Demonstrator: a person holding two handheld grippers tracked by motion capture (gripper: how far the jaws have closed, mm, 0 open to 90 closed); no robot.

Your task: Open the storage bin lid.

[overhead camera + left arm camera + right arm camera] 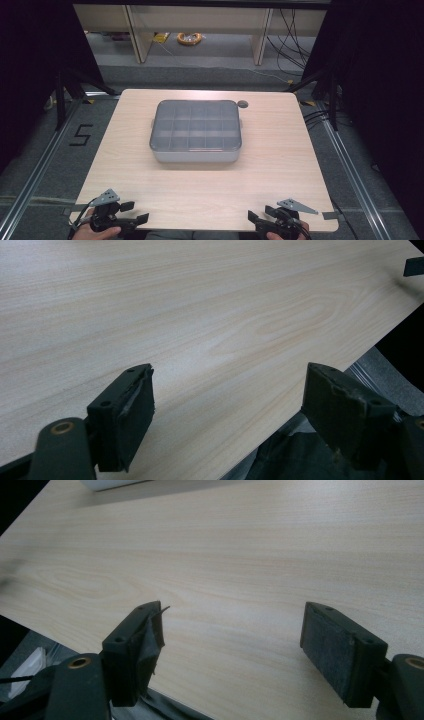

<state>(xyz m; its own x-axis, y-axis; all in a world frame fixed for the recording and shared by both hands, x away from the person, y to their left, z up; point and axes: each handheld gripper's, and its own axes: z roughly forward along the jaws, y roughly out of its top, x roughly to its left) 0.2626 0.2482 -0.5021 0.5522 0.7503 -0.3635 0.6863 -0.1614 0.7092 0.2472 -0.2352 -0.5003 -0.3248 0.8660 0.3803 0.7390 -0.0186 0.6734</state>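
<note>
In the high view, a pale wood-grain table (210,185) with rounded corners carries a grey rectangular organiser box (196,131), set towards the far edge and about midway between the left and right edges. Its translucent smoky lid shows a grid of small compartments beneath, and the lighter grey base has rounded corners. A small dark round hole (242,104) sits in the table just beside the box's far right corner. The left tongs (131,212) hang at the near left corner and the right tongs (260,219) at the near right corner, each in a hand, both well apart from the box.

In the left gripper view, the left tongs (227,405) stand wide open with nothing between them, their black blocky jaws faced with worn, frayed pads over bare wood at the near edge; dark fabric shows below that edge.

In the right gripper view, the right tongs (232,645) also gape wide and empty above smooth grain. The box's pale base (107,484) peeks in at the top, far ahead.
</note>
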